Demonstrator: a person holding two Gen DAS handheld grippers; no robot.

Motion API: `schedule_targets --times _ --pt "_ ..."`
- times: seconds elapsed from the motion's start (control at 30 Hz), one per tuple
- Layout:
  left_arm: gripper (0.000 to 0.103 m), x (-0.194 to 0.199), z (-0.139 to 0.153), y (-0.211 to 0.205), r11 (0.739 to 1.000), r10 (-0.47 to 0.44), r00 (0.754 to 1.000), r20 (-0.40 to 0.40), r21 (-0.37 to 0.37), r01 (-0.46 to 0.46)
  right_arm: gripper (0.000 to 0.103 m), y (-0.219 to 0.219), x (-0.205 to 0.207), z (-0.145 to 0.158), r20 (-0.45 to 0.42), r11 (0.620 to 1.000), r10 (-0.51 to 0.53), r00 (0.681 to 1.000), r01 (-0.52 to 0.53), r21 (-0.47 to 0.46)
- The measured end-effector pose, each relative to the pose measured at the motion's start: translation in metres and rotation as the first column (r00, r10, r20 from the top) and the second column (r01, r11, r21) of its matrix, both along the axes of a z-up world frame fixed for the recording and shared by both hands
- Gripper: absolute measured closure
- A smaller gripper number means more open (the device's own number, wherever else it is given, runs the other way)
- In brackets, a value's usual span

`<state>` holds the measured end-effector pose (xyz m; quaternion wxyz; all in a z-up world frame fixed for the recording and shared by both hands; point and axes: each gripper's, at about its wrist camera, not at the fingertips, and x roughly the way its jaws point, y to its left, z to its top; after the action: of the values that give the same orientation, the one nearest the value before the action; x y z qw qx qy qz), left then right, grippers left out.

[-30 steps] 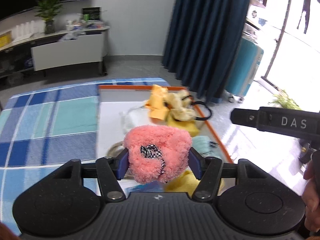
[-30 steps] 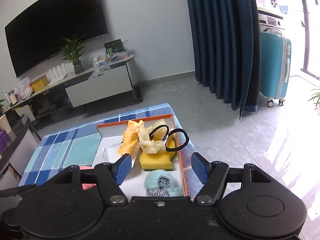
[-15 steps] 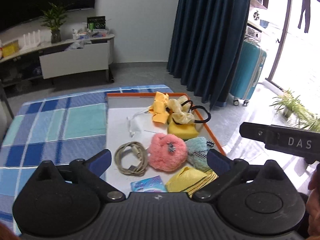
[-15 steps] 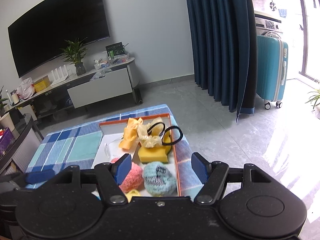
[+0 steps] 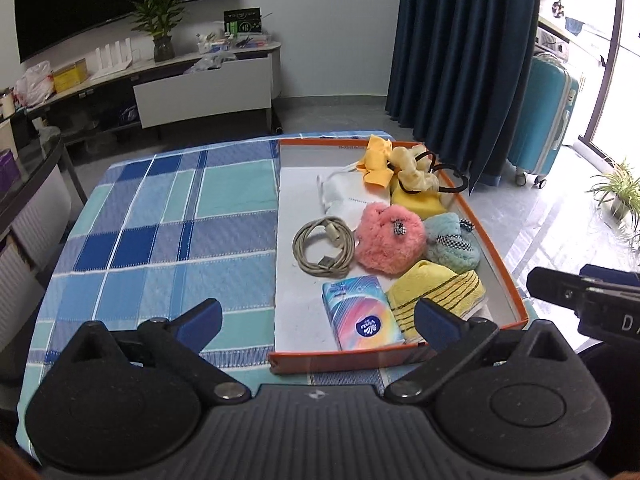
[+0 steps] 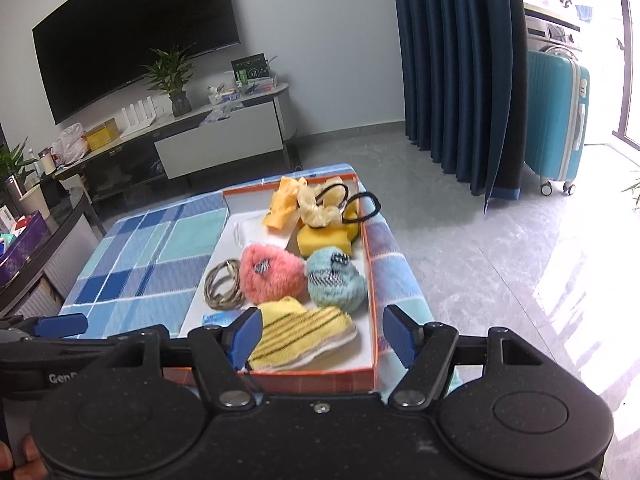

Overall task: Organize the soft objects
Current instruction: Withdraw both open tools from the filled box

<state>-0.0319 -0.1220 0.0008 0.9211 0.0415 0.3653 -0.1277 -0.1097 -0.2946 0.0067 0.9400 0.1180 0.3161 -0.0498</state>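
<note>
An orange-rimmed tray (image 5: 496,258) (image 6: 372,280) on the checked cloth holds a pink fluffy piece (image 5: 388,238) (image 6: 272,274), a teal fluffy piece (image 5: 452,242) (image 6: 336,278), a folded yellow striped cloth (image 5: 436,296) (image 6: 304,340), a yellow sponge (image 5: 416,204) (image 6: 324,240), yellow scrunchies (image 5: 412,166) (image 6: 316,202) and a yellow bow (image 5: 376,160) (image 6: 284,204). My left gripper (image 5: 318,320) is open and empty, held back over the tray's near edge. My right gripper (image 6: 320,338) is open and empty above the yellow cloth.
A coiled grey cable (image 5: 324,248), a tissue pack (image 5: 360,314) and white paper (image 5: 344,200) also lie in the tray. The blue checked cloth (image 5: 160,224) covers the table left of it. A TV stand (image 5: 200,80), dark curtain (image 5: 460,48) and teal suitcase (image 5: 540,120) stand beyond.
My left gripper opened and let the pink fluffy piece go into the tray beside the teal one, then pulled back. My right gripper drew back too.
</note>
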Motion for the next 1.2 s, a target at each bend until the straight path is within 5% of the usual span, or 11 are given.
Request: schedule_targets --times 1.2 --pt "0.0 -0.002 -0.013 -0.001 1.0 0.012 0.999 -0.045 0.015 -0.012 0.023 0.009 0.007 -0.015 -0.054 0.999 0.033 0.998 -0.033 -0.001"
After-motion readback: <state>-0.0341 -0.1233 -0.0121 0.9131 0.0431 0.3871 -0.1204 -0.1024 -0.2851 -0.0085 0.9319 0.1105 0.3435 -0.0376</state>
